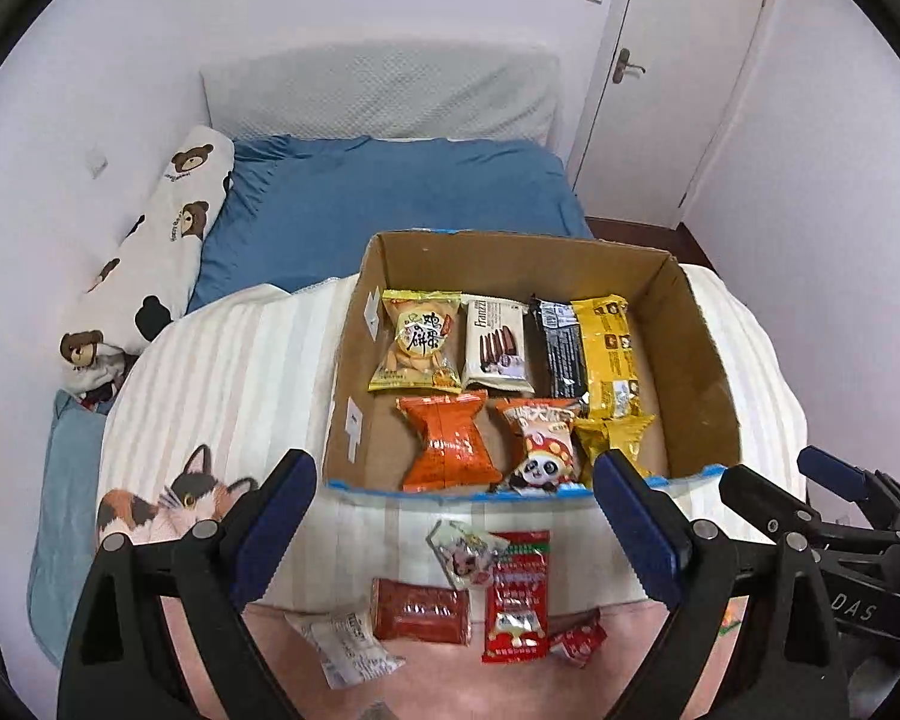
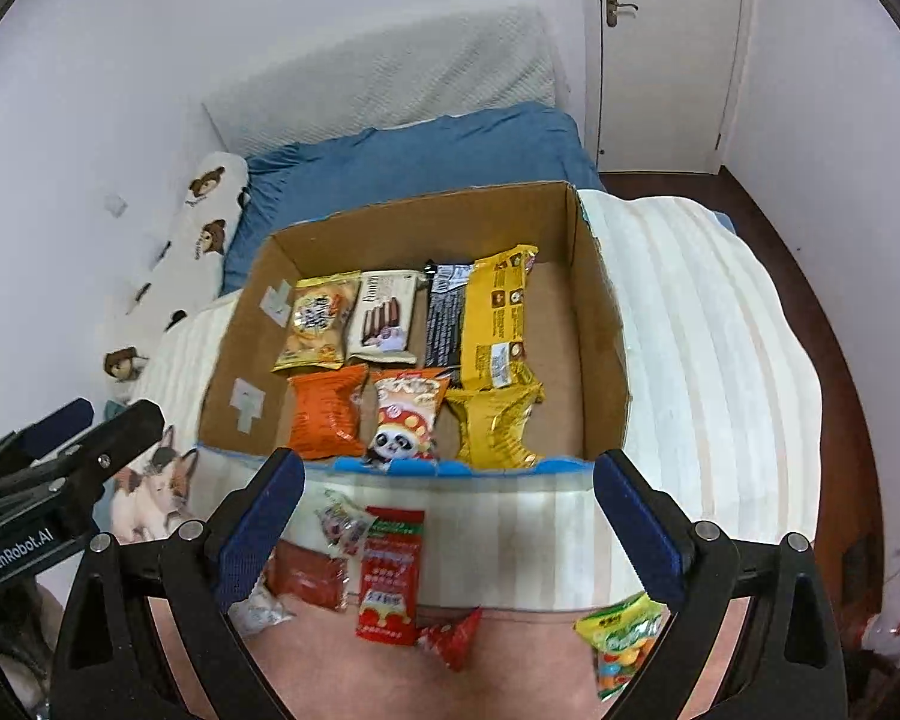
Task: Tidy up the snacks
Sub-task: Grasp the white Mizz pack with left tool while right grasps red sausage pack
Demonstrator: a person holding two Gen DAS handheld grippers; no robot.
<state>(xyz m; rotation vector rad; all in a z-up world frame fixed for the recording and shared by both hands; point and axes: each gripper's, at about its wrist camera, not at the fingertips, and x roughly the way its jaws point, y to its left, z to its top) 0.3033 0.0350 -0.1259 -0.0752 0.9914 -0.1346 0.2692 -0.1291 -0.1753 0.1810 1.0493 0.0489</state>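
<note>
A cardboard box (image 1: 699, 354) (image 2: 600, 324) stands on a striped blanket and holds several snack packs: a yellow cracker bag (image 1: 417, 342), a white wafer pack (image 1: 495, 345), a black bar (image 1: 561, 348), yellow packs (image 1: 612, 348), an orange bag (image 1: 450, 444) and a panda bag (image 1: 543, 450). In front of the box lie loose snacks: a tall red pack (image 1: 517, 594) (image 2: 390, 576), a dark red pack (image 1: 420, 609), a white pack (image 1: 345, 648), small red candy (image 1: 579, 639). My left gripper (image 1: 456, 528) is open and empty above them. My right gripper (image 2: 450, 525) is open and empty; a green-yellow candy bag (image 2: 621, 648) lies by its right finger.
A bed with a blue sheet (image 1: 390, 198), a bear-print pillow (image 1: 150, 252) along the left wall and a grey headboard (image 1: 378, 90). A cat-print cloth (image 1: 168, 498) lies left of the box. A white door (image 1: 672, 72) and dark floor (image 2: 822, 312) are at the right.
</note>
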